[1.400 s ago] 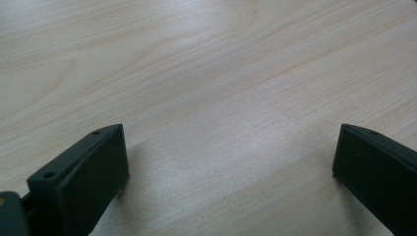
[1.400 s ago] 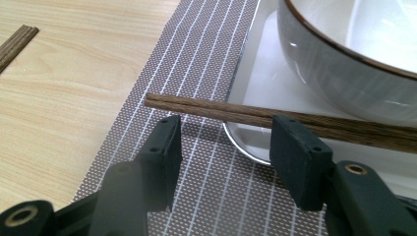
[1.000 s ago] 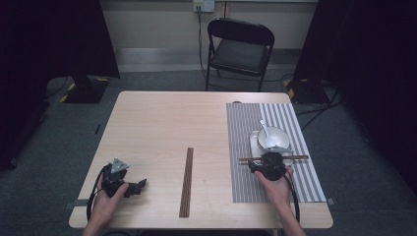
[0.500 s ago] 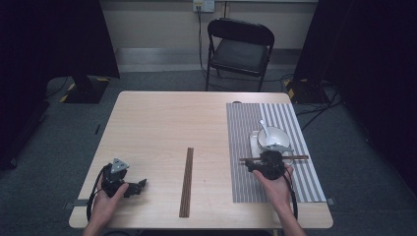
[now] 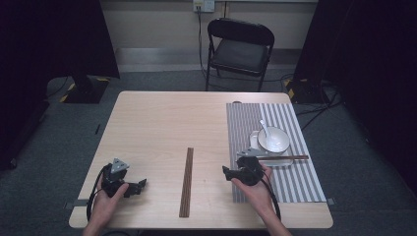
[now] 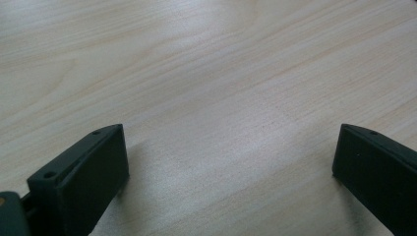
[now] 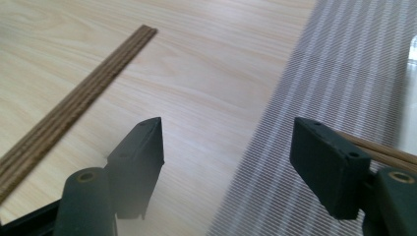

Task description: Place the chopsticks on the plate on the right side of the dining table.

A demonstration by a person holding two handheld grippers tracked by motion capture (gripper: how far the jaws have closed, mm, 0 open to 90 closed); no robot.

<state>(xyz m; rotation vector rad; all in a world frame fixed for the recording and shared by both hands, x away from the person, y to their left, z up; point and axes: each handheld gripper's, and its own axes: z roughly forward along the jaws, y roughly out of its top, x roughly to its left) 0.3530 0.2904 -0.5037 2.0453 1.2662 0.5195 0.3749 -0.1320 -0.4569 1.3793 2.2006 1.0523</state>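
A slim brown wooden strip (image 5: 186, 182) is seen flat on the pale wood-grain tabletop (image 5: 162, 128), between the grippers. A white spoon (image 5: 264, 129) is held in a round white bowl (image 5: 273, 139) on the striped mat (image 5: 246, 123). The right gripper (image 7: 226, 147), its jaws just opened wide, and the left gripper (image 6: 231, 162), jaws wide, are both empty.

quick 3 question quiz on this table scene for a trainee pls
1. True or false: the right gripper is clamped on the chopsticks.
2. What lies in the white bowl? A) a spoon B) a fork C) a cup
3. Which gripper is nearer the brown wooden strip in the middle of the table?

Key:
1. False. Its jaws stand open with nothing between them; the chopsticks lie on the striped mat by the bowl.
2. A, a white spoon.
3. The right one; the left gripper sits slightly farther off.
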